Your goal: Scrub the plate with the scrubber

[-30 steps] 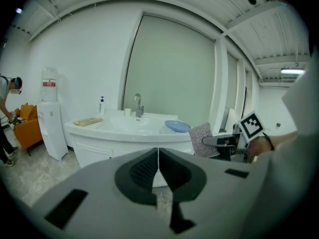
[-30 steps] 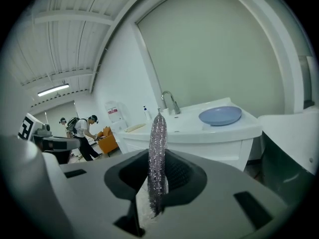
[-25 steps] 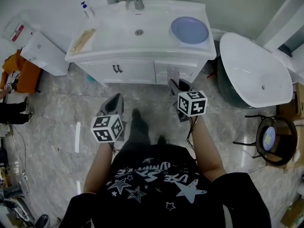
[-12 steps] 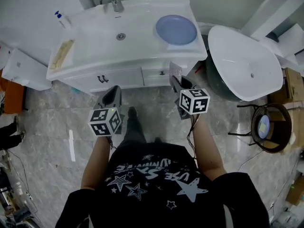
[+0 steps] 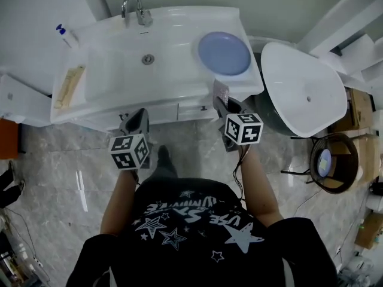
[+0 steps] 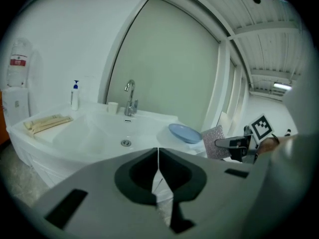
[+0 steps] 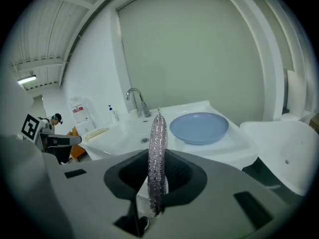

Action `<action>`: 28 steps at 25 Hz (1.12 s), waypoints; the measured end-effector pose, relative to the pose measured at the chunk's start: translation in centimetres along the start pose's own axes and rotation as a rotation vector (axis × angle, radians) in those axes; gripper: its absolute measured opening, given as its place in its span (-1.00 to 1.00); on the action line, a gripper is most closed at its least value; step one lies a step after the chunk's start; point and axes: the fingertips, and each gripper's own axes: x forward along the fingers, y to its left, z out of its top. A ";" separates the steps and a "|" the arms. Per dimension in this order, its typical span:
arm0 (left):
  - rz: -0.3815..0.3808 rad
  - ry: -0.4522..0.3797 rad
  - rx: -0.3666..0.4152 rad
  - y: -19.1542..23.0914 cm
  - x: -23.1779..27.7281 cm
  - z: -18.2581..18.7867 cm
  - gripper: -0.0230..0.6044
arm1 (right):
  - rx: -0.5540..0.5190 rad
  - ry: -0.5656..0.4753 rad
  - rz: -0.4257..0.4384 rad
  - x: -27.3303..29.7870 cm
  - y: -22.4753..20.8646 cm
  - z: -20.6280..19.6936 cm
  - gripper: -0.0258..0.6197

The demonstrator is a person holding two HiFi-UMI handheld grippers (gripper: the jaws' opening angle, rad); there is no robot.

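Right gripper (image 7: 157, 183) clamped on the glittery scrubber (image 7: 158, 143), left gripper (image 6: 158, 171) with jaws pressed together and empty, blue plate (image 5: 224, 53) lying loose at the right end of the sink counter (image 5: 179, 84): unsteadied, scrubbing pressure may skid it off the edge.

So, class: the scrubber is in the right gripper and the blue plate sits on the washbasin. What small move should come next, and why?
Probably carry the right gripper forward until the scrubber touches the blue plate. The scrubber is clamped in its jaws but short of the plate; the left gripper is shut and empty.
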 end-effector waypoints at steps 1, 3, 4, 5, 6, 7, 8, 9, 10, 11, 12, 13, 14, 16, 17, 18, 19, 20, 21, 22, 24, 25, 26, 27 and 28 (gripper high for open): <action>-0.011 0.002 -0.004 0.4 0.6 0.3 -0.87 | 0.001 -0.001 -0.010 0.5 -0.1 0.5 -0.67; -0.035 0.006 0.001 1.0 1.8 1.0 -0.87 | 0.007 -0.005 -0.031 1.3 -0.3 1.3 -0.67; -0.048 0.009 0.004 1.3 2.4 1.4 -0.87 | 0.012 -0.005 -0.041 1.7 -0.4 1.6 -0.67; -0.060 0.013 0.005 1.6 3.0 1.7 -0.87 | 0.016 -0.003 -0.051 2.1 -0.4 1.8 -0.67; -0.073 0.018 0.003 2.0 3.7 2.0 -0.87 | 0.021 0.000 -0.061 2.5 -0.5 2.0 -0.67; -0.087 0.024 0.001 2.3 4.4 2.3 -0.87 | 0.026 0.003 -0.071 2.9 -0.5 2.1 -0.67; -0.101 0.031 0.001 2.5 5.0 2.5 -0.87 | 0.030 0.007 -0.083 3.2 -0.6 2.2 -0.66; -0.118 0.037 0.005 2.7 5.7 2.8 -0.87 | 0.035 0.009 -0.097 3.5 -0.8 2.4 -0.67; -0.135 0.043 0.011 2.9 6.3 3.2 -0.87 | 0.041 0.011 -0.113 3.8 -1.0 2.6 -0.67; -0.152 0.047 0.020 3.1 7.0 3.5 -0.87 | 0.049 0.012 -0.128 4.1 -1.2 2.7 -0.67; -0.167 0.050 0.028 3.4 7.6 3.9 -0.87 | 0.059 0.013 -0.144 4.5 -1.4 2.9 -0.67; -0.179 0.053 0.033 3.8 8.2 4.2 -0.87 | 0.070 0.014 -0.159 4.9 -1.5 3.0 -0.66; -0.187 0.056 0.035 4.3 8.7 4.6 -0.87 | 0.080 0.014 -0.173 5.3 -1.5 3.1 -0.66; -0.202 0.062 0.033 5.6 9.6 5.2 -0.87 | 0.093 0.006 -0.199 6.2 -1.4 3.4 -0.66; -0.213 0.066 0.035 6.1 10.0 5.5 -0.87 | 0.096 0.002 -0.209 6.6 -1.3 3.5 -0.66; -0.225 0.068 0.042 6.6 10.3 5.8 -0.87 | 0.099 -0.002 -0.217 7.0 -1.2 3.6 -0.66; -0.237 0.069 0.052 7.0 10.7 6.0 -0.87 | 0.102 -0.007 -0.225 7.3 -1.0 3.7 -0.66; -0.246 0.072 0.063 7.3 11.1 6.2 -0.87 | 0.106 -0.012 -0.232 7.6 -0.9 3.8 -0.66; -0.254 0.075 0.071 7.6 11.4 6.4 -0.87 | 0.111 -0.016 -0.237 7.8 -0.9 3.9 -0.66; -0.259 0.079 0.073 7.8 11.7 6.4 -0.87 | 0.119 -0.020 -0.241 7.9 -0.8 3.9 -0.66; -0.268 0.084 0.060 7.9 12.1 6.5 -0.87 | 0.138 -0.025 -0.240 8.0 -0.7 3.9 -0.66; -0.272 0.085 0.051 7.9 12.2 6.4 -0.87 | 0.148 -0.028 -0.236 7.9 -0.8 3.9 -0.66; -0.276 0.086 0.044 7.7 12.2 6.4 -0.87 | 0.155 -0.034 -0.232 7.9 -0.9 4.1 -0.67; -0.279 0.088 0.041 7.6 12.3 6.4 -0.87 | 0.161 -0.046 -0.227 7.9 -0.9 4.4 -0.67; -0.280 0.090 0.042 7.6 12.4 6.4 -0.87 | 0.165 -0.060 -0.221 8.0 -1.0 4.9 -0.67</action>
